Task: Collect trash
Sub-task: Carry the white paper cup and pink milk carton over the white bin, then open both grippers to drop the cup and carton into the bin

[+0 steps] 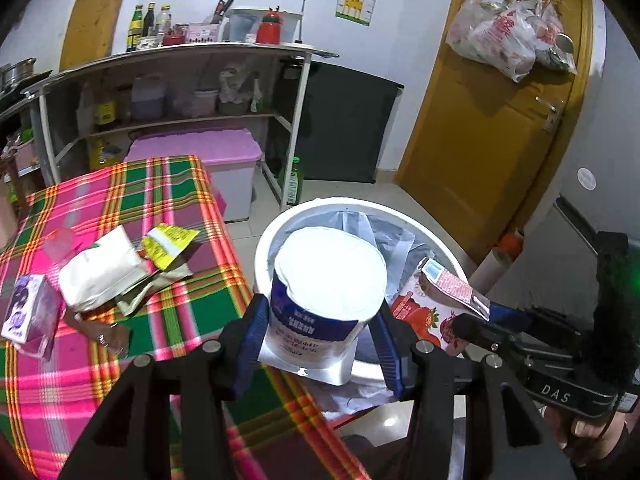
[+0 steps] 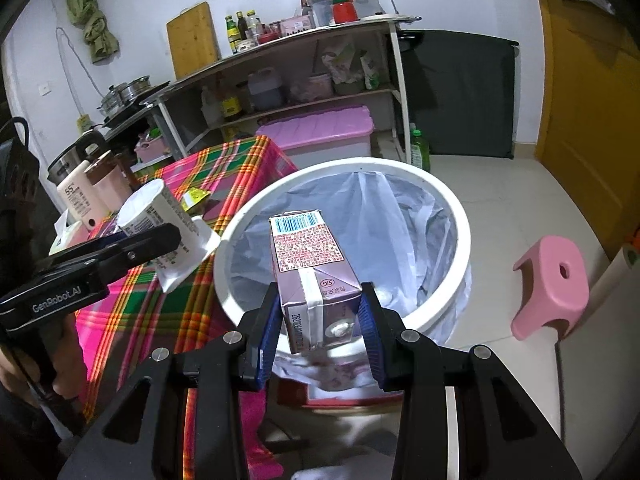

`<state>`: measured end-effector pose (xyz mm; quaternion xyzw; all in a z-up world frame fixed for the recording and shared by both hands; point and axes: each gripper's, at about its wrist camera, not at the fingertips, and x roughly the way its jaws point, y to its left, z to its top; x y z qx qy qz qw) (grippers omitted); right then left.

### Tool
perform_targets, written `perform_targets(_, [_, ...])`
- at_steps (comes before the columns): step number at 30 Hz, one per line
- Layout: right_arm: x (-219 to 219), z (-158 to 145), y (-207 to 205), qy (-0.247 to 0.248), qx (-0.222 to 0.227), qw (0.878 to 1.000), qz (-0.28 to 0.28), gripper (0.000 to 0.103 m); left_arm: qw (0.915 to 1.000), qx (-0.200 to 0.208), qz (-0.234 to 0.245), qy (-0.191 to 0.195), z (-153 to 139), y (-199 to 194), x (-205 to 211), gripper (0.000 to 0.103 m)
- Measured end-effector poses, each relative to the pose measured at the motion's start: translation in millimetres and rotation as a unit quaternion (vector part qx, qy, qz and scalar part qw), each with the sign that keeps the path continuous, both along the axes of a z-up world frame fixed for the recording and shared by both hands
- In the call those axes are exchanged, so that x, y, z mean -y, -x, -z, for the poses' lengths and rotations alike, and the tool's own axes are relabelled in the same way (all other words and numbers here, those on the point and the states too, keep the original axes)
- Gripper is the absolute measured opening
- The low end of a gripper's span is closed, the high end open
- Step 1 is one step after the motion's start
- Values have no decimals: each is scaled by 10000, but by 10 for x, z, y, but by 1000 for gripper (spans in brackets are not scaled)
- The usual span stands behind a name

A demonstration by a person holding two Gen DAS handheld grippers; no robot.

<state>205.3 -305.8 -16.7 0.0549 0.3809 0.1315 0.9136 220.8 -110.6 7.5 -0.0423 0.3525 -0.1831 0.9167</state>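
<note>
Drop-off step. Left gripper (image 1: 320, 332) clamped white-and-blue paper cup (image 1: 326, 300); right gripper (image 2: 320, 330) clamped purple milk carton (image 2: 316, 280), both above white lined bin (image 2: 460, 216). Next: part jaws over liner.

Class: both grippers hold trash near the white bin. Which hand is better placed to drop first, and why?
Right. Its gripper holds the drink carton over the bin; the left gripper's cup hangs at the rim.
</note>
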Motion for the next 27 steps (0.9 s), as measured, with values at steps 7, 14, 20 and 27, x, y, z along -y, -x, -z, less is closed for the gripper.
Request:
perform_targets(7, [18, 31, -85, 86, -58, 9999, 75, 39, 9998, -119, 135, -20, 79, -127, 123, 53])
perform_targets(14, [56, 67, -162, 195, -139, 9996, 161, 39, 9996, -157, 222, -41, 101, -210, 212, 53])
perform_targets(20, [55, 56, -214, 272, -155, 9993, 192, 39, 9995, -163, 261, -36, 108, -287, 257, 54])
perform_targets(27, [62, 54, -221, 278, -144, 9992, 254, 39, 9994, -209, 268, -18, 122, -303, 267, 57])
